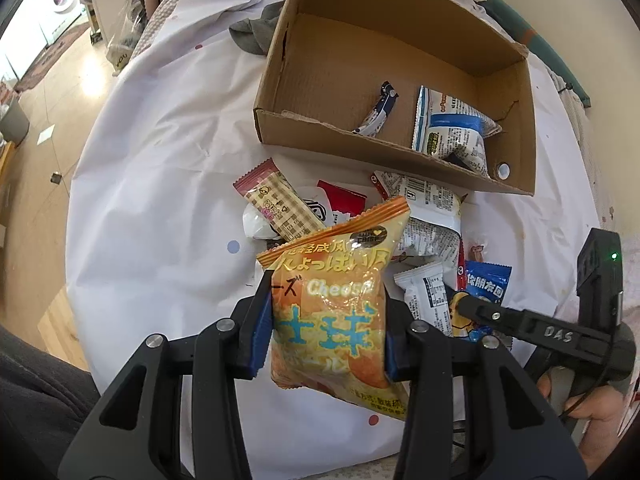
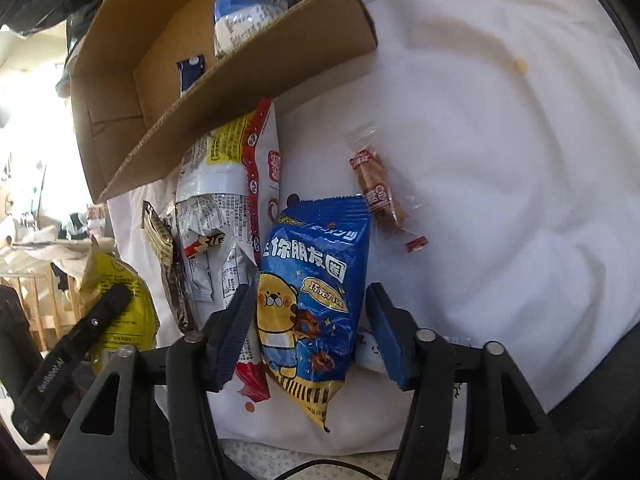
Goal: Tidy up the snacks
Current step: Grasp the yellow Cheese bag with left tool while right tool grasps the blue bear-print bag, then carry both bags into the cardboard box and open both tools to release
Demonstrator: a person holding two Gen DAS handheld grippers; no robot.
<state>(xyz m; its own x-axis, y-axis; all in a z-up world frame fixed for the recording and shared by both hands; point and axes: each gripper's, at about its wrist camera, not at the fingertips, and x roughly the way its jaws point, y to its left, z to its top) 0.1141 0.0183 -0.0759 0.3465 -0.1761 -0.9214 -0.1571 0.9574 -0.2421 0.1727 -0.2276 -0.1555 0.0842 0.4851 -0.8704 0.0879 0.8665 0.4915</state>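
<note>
From the left wrist, the left hand-held gripper (image 1: 326, 336) pinches the light, crinkly cheese snack bag (image 1: 336, 304) mid-body above the pile; from the right wrist, the right hand-held gripper (image 2: 306, 332) straddles the blue bear snack bag (image 2: 316, 288) lying on the white sheet (image 2: 500, 180), jaws narrow, not clamped.

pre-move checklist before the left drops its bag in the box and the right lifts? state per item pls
1. Left gripper clamped on the orange cheese snack bag: ok, both pads press its sides.
2. Right gripper gripping the blue bear snack bag: not ok, the bag sits between the jaws but a gap shows at the right pad.
3. Room in the cardboard box: ok, only the small dark blue packet and the white and blue bag lie inside.
4. Blue bag free of neighbours: cannot tell, the red and white bag lies along its left edge.
5. Grippers apart from each other: ok, space shows between them in the left wrist view.
</note>
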